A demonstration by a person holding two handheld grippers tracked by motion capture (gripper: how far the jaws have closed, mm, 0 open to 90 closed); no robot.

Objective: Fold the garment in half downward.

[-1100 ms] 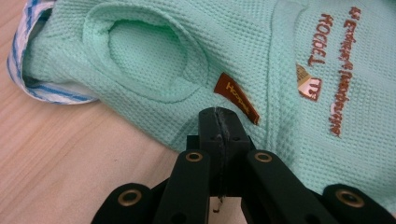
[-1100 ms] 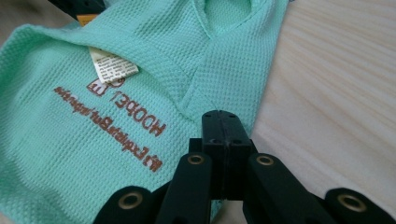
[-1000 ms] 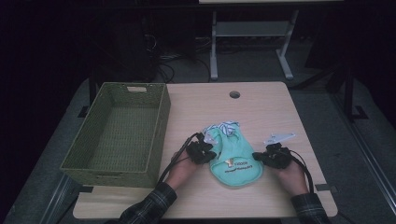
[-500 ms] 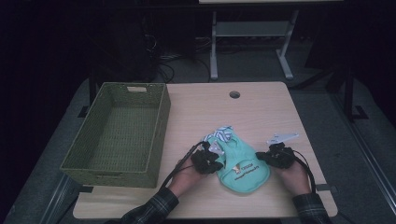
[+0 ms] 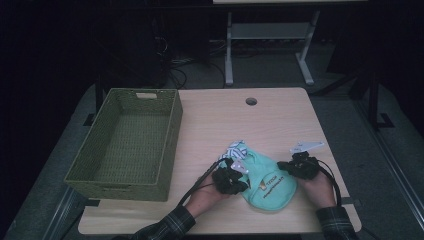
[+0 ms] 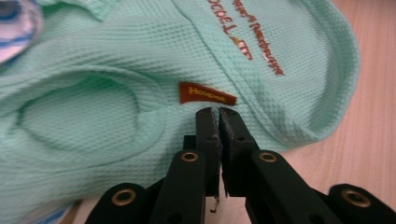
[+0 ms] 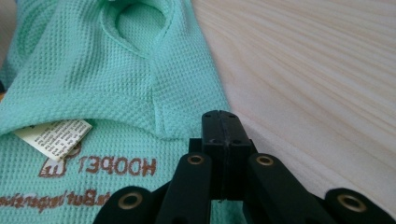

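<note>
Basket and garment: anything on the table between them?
Nothing but bare table lies between the basket and the garment, as the high view shows.

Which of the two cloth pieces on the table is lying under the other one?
The white cloth with blue stripes; it peeks out from beneath the far end of the mint-green waffle-knit garment, which bears brown lettering.
</note>
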